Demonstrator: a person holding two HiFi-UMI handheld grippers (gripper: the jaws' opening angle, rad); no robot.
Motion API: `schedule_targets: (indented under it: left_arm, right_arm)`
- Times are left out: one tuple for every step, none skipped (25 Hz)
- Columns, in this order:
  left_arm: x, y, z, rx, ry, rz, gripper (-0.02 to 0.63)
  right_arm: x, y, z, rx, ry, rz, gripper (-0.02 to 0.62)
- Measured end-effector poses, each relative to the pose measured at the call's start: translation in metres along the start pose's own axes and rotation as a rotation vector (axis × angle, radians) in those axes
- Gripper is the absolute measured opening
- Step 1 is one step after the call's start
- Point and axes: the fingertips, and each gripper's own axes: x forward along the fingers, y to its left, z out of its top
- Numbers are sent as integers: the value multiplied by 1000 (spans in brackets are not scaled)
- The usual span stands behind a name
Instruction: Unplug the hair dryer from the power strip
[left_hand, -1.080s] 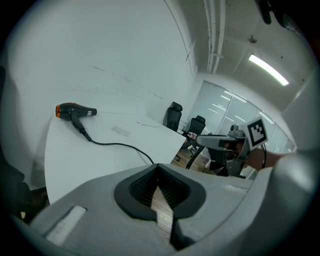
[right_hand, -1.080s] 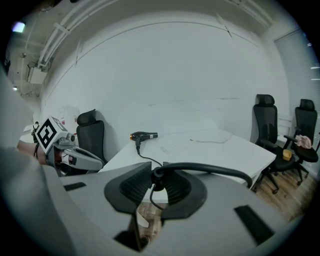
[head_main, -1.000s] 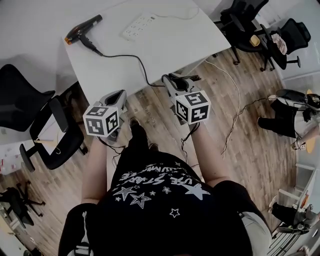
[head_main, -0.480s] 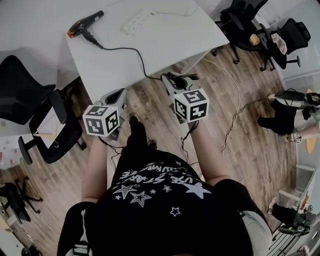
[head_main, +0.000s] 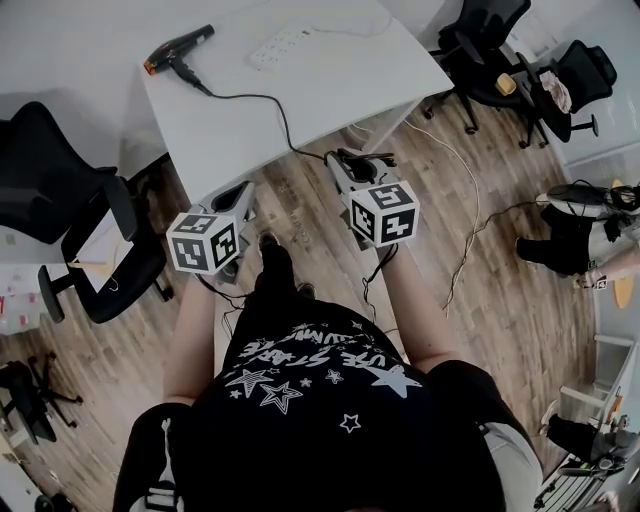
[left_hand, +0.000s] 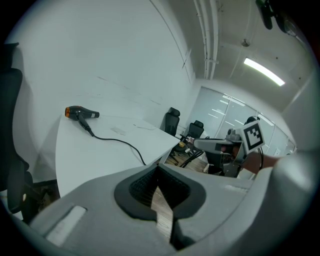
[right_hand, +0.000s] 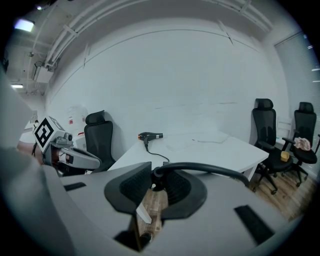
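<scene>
the plug looks already out of the power strip: the right gripper has its fingers clamped on the plug end of the cord, held out past the near edge of the table, well apart from the strip. the hair dryer lies at the far left corner of the table, with its cord trailing across the top to the gripper. the left gripper hangs beside the table edge, its fingers drawn together at the tips with nothing between them

what seems left is to put the plug down. to do that well, keep slack in the cord so the dryer isn't dragged toward the edge, bring the plug over bare tabletop away from the strip, lower it until it rests, and only then ease the fingers apart; the left gripper could steady the cord if it starts to slide

counted: one hair dryer, one power strip, one cord, one table, two grippers, at least four office chairs
</scene>
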Motion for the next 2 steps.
schedule_targets:
  left_arm:
    - [-2,-2,-1,-3,0,-1,8]
    - [-4,-3,-3,-6,1,-2,8]
  right_arm:
    - [-2,2,0,-4,0,1,78]
    - [-4,3,0,-8,1,3,78]
